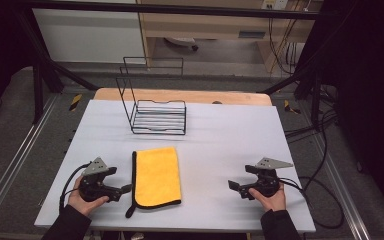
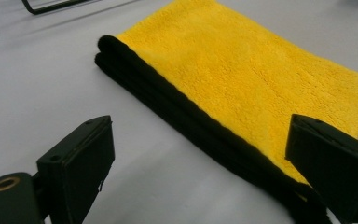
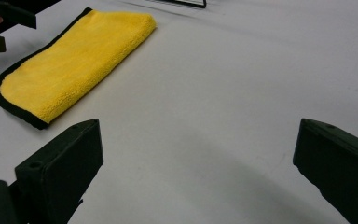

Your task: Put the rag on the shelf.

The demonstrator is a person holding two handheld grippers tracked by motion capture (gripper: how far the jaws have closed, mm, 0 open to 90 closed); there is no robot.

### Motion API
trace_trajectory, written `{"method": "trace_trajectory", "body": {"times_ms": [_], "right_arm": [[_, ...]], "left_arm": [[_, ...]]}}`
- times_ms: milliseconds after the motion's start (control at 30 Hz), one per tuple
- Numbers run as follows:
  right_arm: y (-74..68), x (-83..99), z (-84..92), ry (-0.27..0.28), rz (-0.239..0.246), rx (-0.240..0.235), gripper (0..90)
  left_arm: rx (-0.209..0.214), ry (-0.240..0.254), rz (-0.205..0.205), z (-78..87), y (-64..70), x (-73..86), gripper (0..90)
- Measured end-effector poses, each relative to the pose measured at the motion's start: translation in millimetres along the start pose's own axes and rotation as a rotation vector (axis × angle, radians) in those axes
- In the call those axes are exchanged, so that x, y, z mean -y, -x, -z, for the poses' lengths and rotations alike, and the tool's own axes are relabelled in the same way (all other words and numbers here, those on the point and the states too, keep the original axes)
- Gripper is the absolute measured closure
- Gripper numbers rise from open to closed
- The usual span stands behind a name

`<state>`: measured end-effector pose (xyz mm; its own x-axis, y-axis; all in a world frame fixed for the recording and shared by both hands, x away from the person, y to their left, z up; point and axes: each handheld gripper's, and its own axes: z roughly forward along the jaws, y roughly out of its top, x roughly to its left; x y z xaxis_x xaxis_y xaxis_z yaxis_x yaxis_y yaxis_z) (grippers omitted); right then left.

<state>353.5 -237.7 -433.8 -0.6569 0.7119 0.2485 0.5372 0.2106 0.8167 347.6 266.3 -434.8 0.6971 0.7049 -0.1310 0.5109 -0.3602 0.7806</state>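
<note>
A folded yellow cloth (image 1: 157, 175) with a black edge lies flat on the white table (image 1: 220, 135), toward the near side and a little left of centre; its black border runs down the left long side and around the near end, where a short black tail sticks out at the near left corner. Behind it, well apart and toward the far side of the table, stands a black wire rack (image 1: 157, 116) with a tall wire back on its left. The left gripper (image 1: 126, 189), held in the person's left hand (image 1: 86, 201), sits low just beside the cloth's left edge, near its near end, and points toward it; in the left gripper view its jaws stand wide apart with nothing between them (the cloth (image 2: 247, 84) lies just ahead, its black folded edge running across between the two jaws, and one jaw overlaps the cloth's corner in that picture, though whether it touches cannot be told). The right gripper (image 1: 236, 189), held in the right hand (image 1: 271, 199), rests near the table's near right side, well apart from the cloth, and points left toward it; in the right gripper view its jaws are also spread wide over bare table (image 3: 223, 116), gripping nothing, with the cloth (image 3: 74, 65) farther off at the upper left.
</note>
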Motion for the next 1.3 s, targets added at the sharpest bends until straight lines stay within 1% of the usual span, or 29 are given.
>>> {"method": "trace_trajectory", "body": {"times_ms": [67,133,167,267,300,333,367,433,467,567,600,633,700,733,767,800,867,1000,1033,1067,1100,1133,1167,1267,1300], "right_arm": [[-2.5,-0.8,-2.8,0.002,-0.001,-0.003,2.0],[-3.7,-1.4,-4.1,-0.003,0.0,-0.007,2.0],[-7.0,-3.1,-7.0,-0.007,0.005,-0.007,2.1],[-10.8,-4.8,-10.7,-0.013,0.008,-0.011,2.2],[-14.6,-7.0,-15.4,-0.02,0.016,-0.016,2.4],[-14.6,-7.0,-15.4,-0.02,0.016,-0.016,2.4],[-18.7,-9.6,-19.8,-0.027,0.018,-0.019,2.5],[-22.0,-12.4,-24.7,-0.03,0.025,-0.02,2.6],[-23.7,-13.9,-27.0,-0.032,0.026,-0.022,2.7],[-29.0,-19.4,-34.8,-0.037,0.033,-0.022,3.0],[-29.0,-19.4,-34.8,-0.037,0.033,-0.022,3.0],[-33.0,-23.9,-40.6,-0.045,0.046,-0.022,3.1],[-35.6,-26.6,-43.8,-0.045,0.05,-0.021,3.3],[-41.1,-32.2,-50.4,-0.044,0.065,-0.027,3.7],[-44.1,-35.1,-53.9,-0.044,0.066,-0.031,4.0],[-46.5,-38.1,-58.1,-0.041,0.078,-0.032,4.3],[-51.9,-43.9,-67.1,-0.042,0.087,-0.033,4.9],[-62.3,-55.5,-87.6,-0.052,0.107,-0.025,7.0],[-62.3,-55.5,-87.6,-0.052,0.107,-0.025,7.0],[-65.0,-58.3,-93.1,-0.055,0.105,-0.02,7.9],[-68.2,-63.6,-104.0,-0.062,0.112,-0.017,9.0],[-69.3,-66.1,-109.9,-0.064,0.119,-0.012,10.3],[-70.6,-68.4,-115.5,-0.069,0.111,-0.01,10.3],[-74.0,-74.0,-132.6,-0.083,0.091,-0.008,15.7],[-74.0,-74.0,-132.6,-0.083,0.091,-0.008,15.7]], "left_arm": [[-0.001,-0.01,0.0,-2.5,3.6,-0.4,10.1],[-0.001,-0.019,0.011,-4.9,7.3,-0.7,11.1],[-0.002,-0.021,0.014,-6.0,9.0,-0.8,13.9],[-0.006,-0.029,0.021,-9.1,14.5,-1.2,16.5],[-0.008,-0.029,0.024,-9.9,16.0,-1.2,20.2],[-0.008,-0.028,0.024,-10.6,17.4,-1.2,20.2],[-0.012,-0.028,0.026,-11.5,19.3,-1.1,24.6],[-0.015,-0.034,0.025,-13.3,22.0,-0.8,27.4],[-0.018,-0.031,0.032,-14.5,24.1,-0.3,29.6],[-0.025,-0.027,0.04,-15.4,25.5,0.3,35.9],[-0.029,-0.029,0.045,-16.0,26.0,0.8,35.9],[-0.034,-0.033,0.051,-17.3,27.1,2.3,40.0],[-0.034,-0.036,0.053,-17.9,27.5,2.8,41.7],[-0.036,-0.038,0.054,-18.5,27.9,3.3,44.6],[-0.036,-0.041,0.055,-19.0,28.4,3.7,46.3],[-0.038,-0.046,0.055,-19.7,28.9,4.0,47.7],[-0.046,-0.054,0.06,-22.3,31.0,4.8,48.9],[-0.056,-0.055,0.067,-22.4,31.7,5.0,51.3],[-0.058,-0.056,0.072,-22.6,31.6,5.3,51.3],[-0.057,-0.059,0.078,-23.0,31.5,5.6,52.1],[-0.058,-0.063,0.081,-23.3,31.6,6.1,52.9],[-0.063,-0.066,0.084,-23.5,31.4,6.3,53.4],[-0.064,-0.067,0.091,-23.7,31.3,6.4,53.9],[-0.057,-0.072,0.117,-24.6,30.9,6.9,55.3],[-0.054,-0.074,0.124,-24.8,30.9,7.1,55.3]]}}
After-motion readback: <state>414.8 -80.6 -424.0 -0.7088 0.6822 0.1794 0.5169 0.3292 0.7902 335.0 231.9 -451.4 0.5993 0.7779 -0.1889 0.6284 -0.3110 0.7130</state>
